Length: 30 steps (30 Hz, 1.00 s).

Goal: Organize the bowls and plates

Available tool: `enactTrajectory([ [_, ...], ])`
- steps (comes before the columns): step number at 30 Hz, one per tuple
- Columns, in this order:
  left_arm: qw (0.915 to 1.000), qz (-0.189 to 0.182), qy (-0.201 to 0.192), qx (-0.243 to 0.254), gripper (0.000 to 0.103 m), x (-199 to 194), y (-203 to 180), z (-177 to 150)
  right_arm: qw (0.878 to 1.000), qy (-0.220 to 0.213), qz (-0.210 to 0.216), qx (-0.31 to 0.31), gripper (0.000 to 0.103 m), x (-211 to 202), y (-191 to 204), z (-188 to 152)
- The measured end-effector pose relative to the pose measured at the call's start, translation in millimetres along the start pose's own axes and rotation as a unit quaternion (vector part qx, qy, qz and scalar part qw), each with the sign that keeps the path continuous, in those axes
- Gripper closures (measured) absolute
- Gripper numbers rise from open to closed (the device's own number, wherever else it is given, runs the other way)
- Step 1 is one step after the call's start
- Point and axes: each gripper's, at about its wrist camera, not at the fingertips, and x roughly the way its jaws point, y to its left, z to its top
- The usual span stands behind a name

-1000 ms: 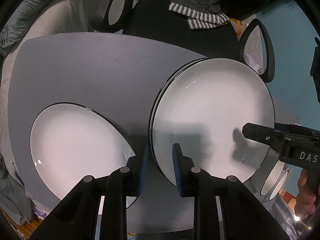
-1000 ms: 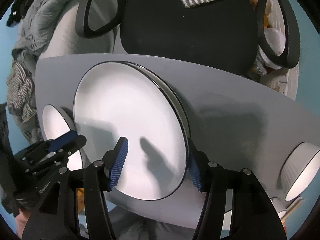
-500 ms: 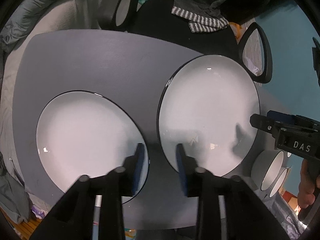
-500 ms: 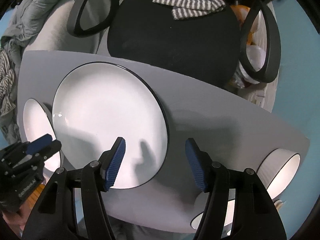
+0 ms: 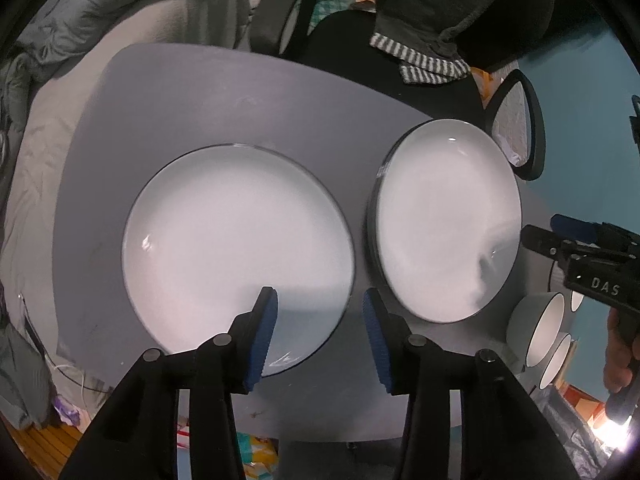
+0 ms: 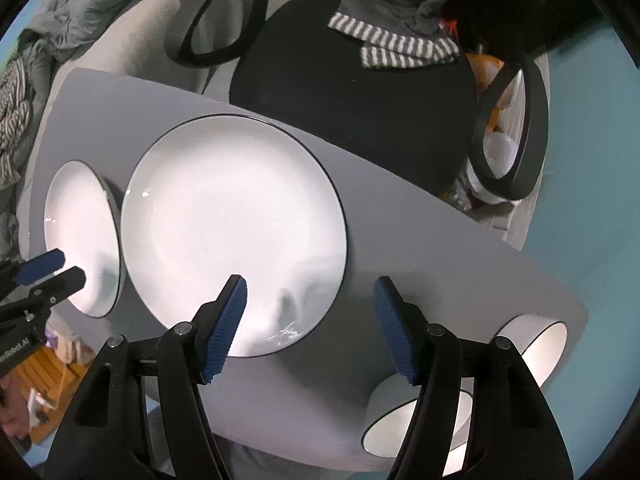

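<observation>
On the grey, round-cornered desk (image 5: pixel 208 120) lie two white round ceramic plates with thin black rims. In the left wrist view, the left plate (image 5: pixel 236 252) sits at the centre and the right plate (image 5: pixel 448 220), which looks stacked on another, lies at 3 o'clock, just beside it without touching. The left hand-held gripper (image 5: pixel 318 308) hangs spread and empty over the near edge of the left plate. In the right wrist view, the right hand-held gripper (image 6: pixel 310 300) is spread wide, pinching nothing, above the near rim of the right plate. Two white black-rimmed bowls (image 6: pixel 536 344) stand at 4 o'clock by the desk's corner. A black office chair (image 6: pixel 360 92) with a striped grey cloth (image 6: pixel 392 46) stands at 12 o'clock.
</observation>
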Motion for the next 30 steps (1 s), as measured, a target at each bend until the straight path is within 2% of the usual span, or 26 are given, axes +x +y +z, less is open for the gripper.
enactTrajectory([
  [5,0.9997,-0.002,-0.005,-0.025,0.050,-2,17,-7,1.000,-0.006,-0.001,-0.020,0.037,-8,14,-2],
  [18,0.9965,-0.009,-0.016,-0.082,0.046,-14,72,-33,0.995,-0.015,-0.016,-0.098,0.036,-21,66,-4],
  [21,0.9951,-0.010,-0.020,-0.096,0.046,-18,83,-37,0.993,-0.014,-0.017,-0.114,0.034,-22,82,-2],
  [30,0.9902,-0.007,-0.025,-0.137,0.045,-20,124,-48,0.987,-0.013,-0.008,-0.158,0.032,-18,129,7],
])
